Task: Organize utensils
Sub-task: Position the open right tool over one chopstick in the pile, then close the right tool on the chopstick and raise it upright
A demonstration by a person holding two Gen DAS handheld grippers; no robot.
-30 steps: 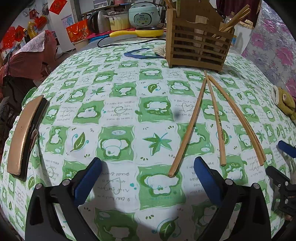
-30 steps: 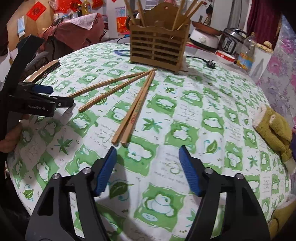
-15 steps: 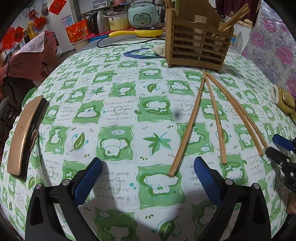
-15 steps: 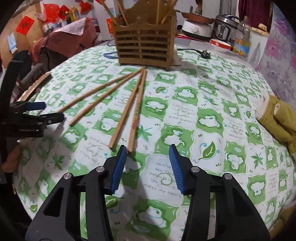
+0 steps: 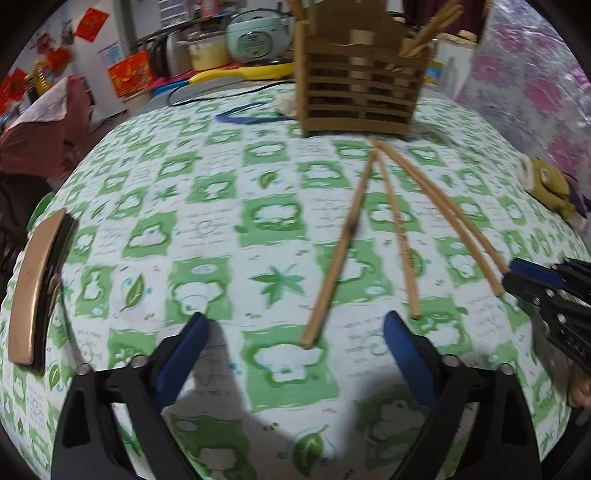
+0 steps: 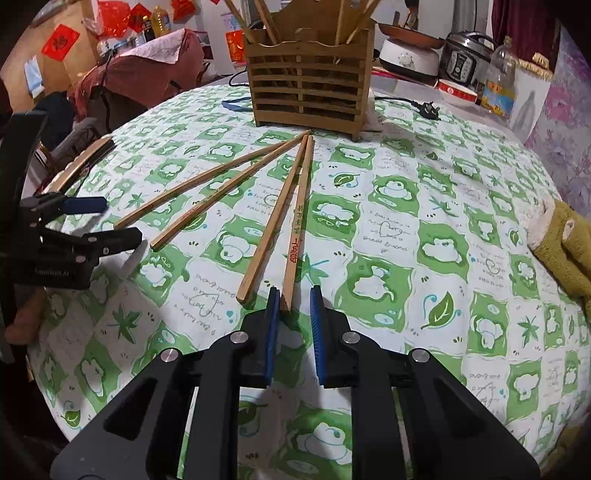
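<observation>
Right gripper (image 6: 293,295): narrowing around chopstick (image 6: 295,243) end, not yet pinching.
Chopstick: light, stiff, slippery; grip end farthest from holder (image 6: 308,85).

A round tabletop (image 6: 424,192) wore a green-and-white checked cloth. Behind it stood a cluttered counter (image 5: 221,70) with a rice cooker (image 5: 256,37) and a kettle (image 5: 166,55). Red paper decorations (image 5: 92,24) hung on the pale wall; a floral curtain (image 5: 535,74) hung at right.
</observation>
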